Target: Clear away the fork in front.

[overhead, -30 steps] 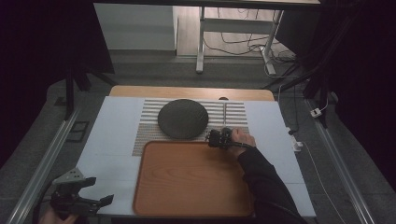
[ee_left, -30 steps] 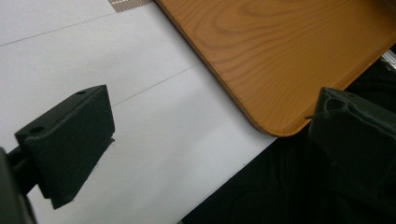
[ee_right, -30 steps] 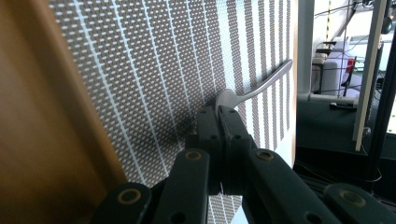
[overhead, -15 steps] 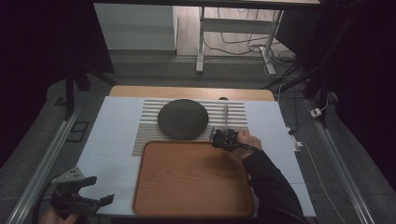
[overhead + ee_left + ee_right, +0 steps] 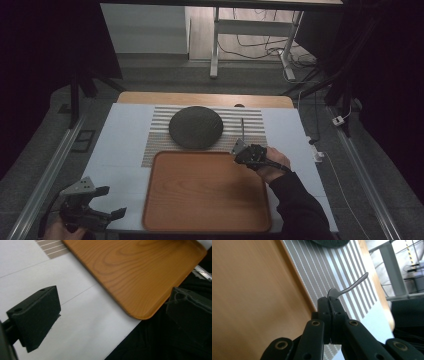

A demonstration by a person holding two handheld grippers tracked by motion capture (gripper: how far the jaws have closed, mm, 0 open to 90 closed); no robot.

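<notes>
1. You are clamping a metal utensil (image 5: 348,288) in your right gripper (image 5: 329,300). The jaws are pressed together on its bowl or head end, and the slim handle is sticking out past the tips. I cannot tell whether it is a spoon or a fork, since the pads are covering the head.

2. In the high view, you are holding the right gripper (image 5: 243,148) at the far right corner of the wooden tray (image 5: 205,220). The utensil (image 5: 242,127) is reaching out over the striped placemat (image 5: 155,140) toward the far edge of the table. In the right gripper view it looks lifted clear of the placemat (image 5: 342,272), though the gap is hard to judge.

3. You are keeping your left gripper (image 5: 97,212) low at the near left corner of the white table cover (image 5: 125,130). Its jaws are standing wide apart with nothing between them. The left gripper view shows the near left corner of the tray (image 5: 140,272) just beyond them.

4. The dark round plate (image 5: 195,127) is resting on the placemat, just behind the tray and left of the utensil.

5. Judging progress: the pick-up looks done, and the tray is lying bare. What seems left is carrying the utensil to its place, most likely onto the tray, setting it down and letting go. The plate may be waiting for its own move.
</notes>
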